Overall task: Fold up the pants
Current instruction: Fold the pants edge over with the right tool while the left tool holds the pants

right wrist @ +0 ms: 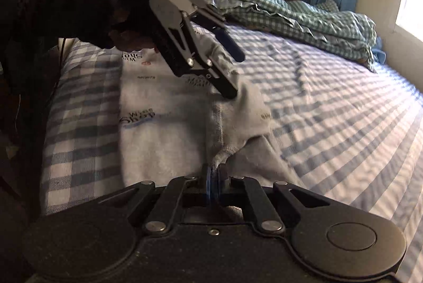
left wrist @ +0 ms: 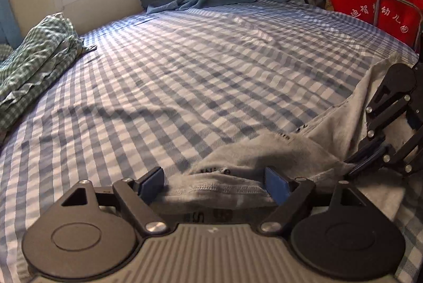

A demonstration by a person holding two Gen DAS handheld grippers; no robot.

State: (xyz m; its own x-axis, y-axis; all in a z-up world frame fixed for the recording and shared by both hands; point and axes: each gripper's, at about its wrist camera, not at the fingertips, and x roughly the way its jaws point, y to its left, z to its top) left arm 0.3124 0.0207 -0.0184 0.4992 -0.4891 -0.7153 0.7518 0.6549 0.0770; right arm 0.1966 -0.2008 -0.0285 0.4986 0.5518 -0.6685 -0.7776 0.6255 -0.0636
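While the right gripper pinches the grey pants' hem on the checked bedsheet, the left gripper, fingers apart astride it, risks letting the fold sag.

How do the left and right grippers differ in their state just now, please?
The left gripper is open, its blue pads spread either side of the pants hem; the right gripper is shut, pinching a fold of cloth. Both are at the grey pants on the checked bed.
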